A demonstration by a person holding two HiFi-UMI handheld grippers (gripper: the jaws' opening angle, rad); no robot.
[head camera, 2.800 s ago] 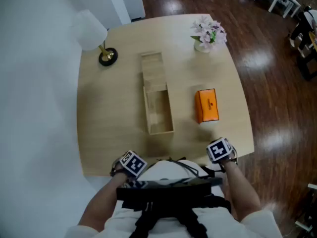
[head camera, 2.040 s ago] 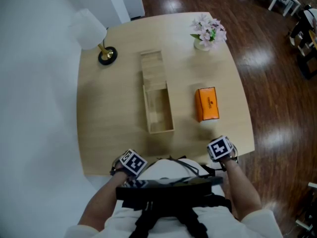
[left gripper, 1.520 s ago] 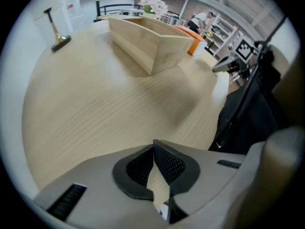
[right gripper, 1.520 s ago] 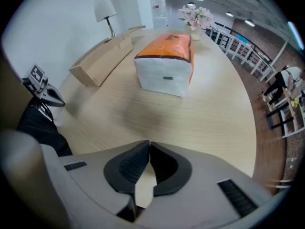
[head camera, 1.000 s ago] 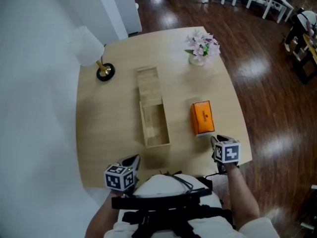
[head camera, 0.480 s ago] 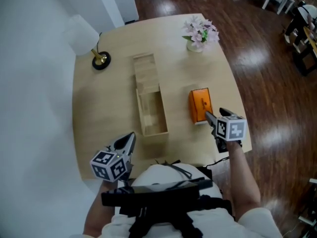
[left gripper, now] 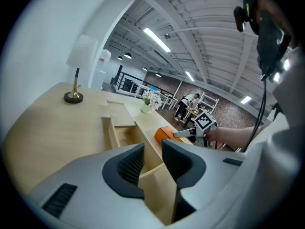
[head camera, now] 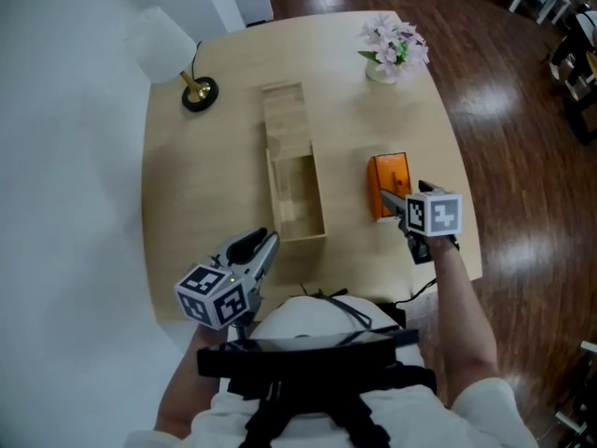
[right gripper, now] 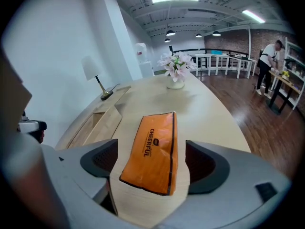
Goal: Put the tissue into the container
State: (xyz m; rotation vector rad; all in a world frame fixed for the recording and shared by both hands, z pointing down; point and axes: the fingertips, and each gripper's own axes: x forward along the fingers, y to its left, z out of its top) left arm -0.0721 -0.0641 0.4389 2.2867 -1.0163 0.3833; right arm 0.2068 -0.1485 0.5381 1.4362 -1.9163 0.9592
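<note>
An orange tissue pack (head camera: 389, 183) lies on the table, to the right of a long wooden container (head camera: 297, 194). The container's lid (head camera: 284, 115) is slid back, so the near half stands uncovered. My right gripper (head camera: 396, 203) is at the pack's near end. In the right gripper view the pack (right gripper: 155, 149) lies between the jaws of that gripper (right gripper: 151, 168), which are opening, and the pads stay off its sides. My left gripper (head camera: 258, 247) hovers by the container's near end (left gripper: 128, 132). Its jaws (left gripper: 152, 159) are opening with nothing between them.
A white-shaded lamp (head camera: 173, 49) stands at the table's far left corner and a vase of pink flowers (head camera: 394, 49) at the far right. The table's right edge (head camera: 466, 213) is close beside my right gripper, with dark wood floor beyond.
Both grippers came forward from the near edge over the table. The right one reached the tissue pack and spread its jaws around it. The left one rose toward the container's near end.
</note>
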